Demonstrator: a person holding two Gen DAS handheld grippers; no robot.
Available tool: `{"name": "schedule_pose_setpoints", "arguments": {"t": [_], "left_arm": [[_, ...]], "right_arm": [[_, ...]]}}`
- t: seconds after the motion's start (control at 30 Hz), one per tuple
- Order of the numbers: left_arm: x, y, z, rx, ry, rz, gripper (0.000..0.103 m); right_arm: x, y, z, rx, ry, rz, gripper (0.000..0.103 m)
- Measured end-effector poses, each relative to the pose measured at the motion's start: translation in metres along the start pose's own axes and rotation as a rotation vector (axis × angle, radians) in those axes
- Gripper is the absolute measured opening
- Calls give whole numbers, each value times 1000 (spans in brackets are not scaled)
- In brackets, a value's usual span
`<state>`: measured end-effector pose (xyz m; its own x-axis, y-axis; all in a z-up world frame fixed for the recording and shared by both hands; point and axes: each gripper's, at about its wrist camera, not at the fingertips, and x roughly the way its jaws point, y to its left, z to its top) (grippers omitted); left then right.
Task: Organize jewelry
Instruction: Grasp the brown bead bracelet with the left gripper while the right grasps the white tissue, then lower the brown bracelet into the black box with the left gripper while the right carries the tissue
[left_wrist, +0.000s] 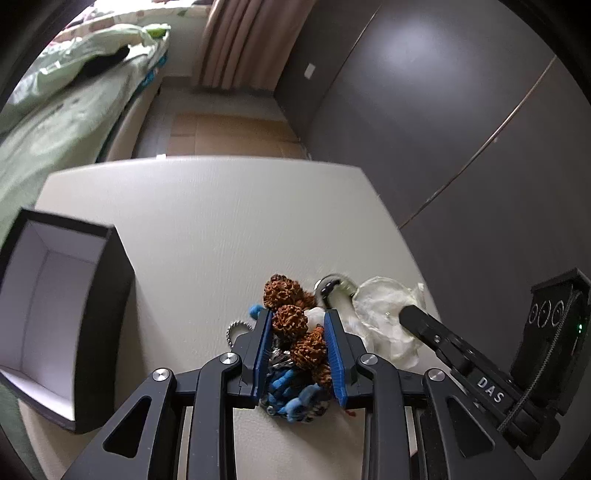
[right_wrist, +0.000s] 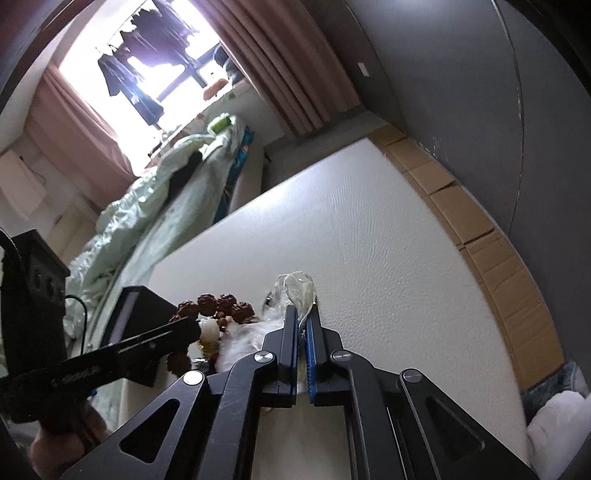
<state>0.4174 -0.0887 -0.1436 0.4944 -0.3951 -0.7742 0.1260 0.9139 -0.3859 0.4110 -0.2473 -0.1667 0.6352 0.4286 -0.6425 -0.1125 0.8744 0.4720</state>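
Blue-padded left tongs (left_wrist: 298, 336) fill the bottom centre of the left view, narrowed around a heap of jewelry: brown knobbly beads (left_wrist: 290, 319) sit between the pads, with blue beads (left_wrist: 291, 391) and a tangle of dark metal under them. Whether the pads press on the beads is hard to make out. Just left of the tongs a bit of silver chain (left_wrist: 233, 330) pokes out. Right of the heap lies a clear plastic bag (left_wrist: 384, 314), and a metal ring (left_wrist: 332, 286) shows just behind it. The black tip of the right tongs (left_wrist: 410, 315) comes in from the lower right onto that bag.

In the right view the right tongs (right_wrist: 304, 321) are closed on the bag (right_wrist: 300, 291), its film pinched between the pads at lower centre. The left tool crosses the lower left and hides part of the beads (right_wrist: 218, 304) and the box (right_wrist: 142, 306).

All this rests on a white counter (left_wrist: 207, 221). At the left edge of the left view stands an open black box (left_wrist: 92, 295) with a white inside, cut off by the frame. Beyond, upper left, a bed (left_wrist: 66, 110) with green bedding; pink curtains (left_wrist: 243, 40) at top centre.
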Motion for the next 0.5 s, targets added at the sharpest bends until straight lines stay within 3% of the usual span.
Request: {"name": "schedule_pose_setpoints", "arguments": {"t": [0.23, 0.5], "left_arm": [[-33, -20, 5, 58, -61, -2, 29], [-75, -14, 15, 56, -127, -10, 27]], "right_arm": [[-34, 9, 6, 0, -61, 45, 5], [-51, 16, 5, 27, -77, 120, 5]]}}
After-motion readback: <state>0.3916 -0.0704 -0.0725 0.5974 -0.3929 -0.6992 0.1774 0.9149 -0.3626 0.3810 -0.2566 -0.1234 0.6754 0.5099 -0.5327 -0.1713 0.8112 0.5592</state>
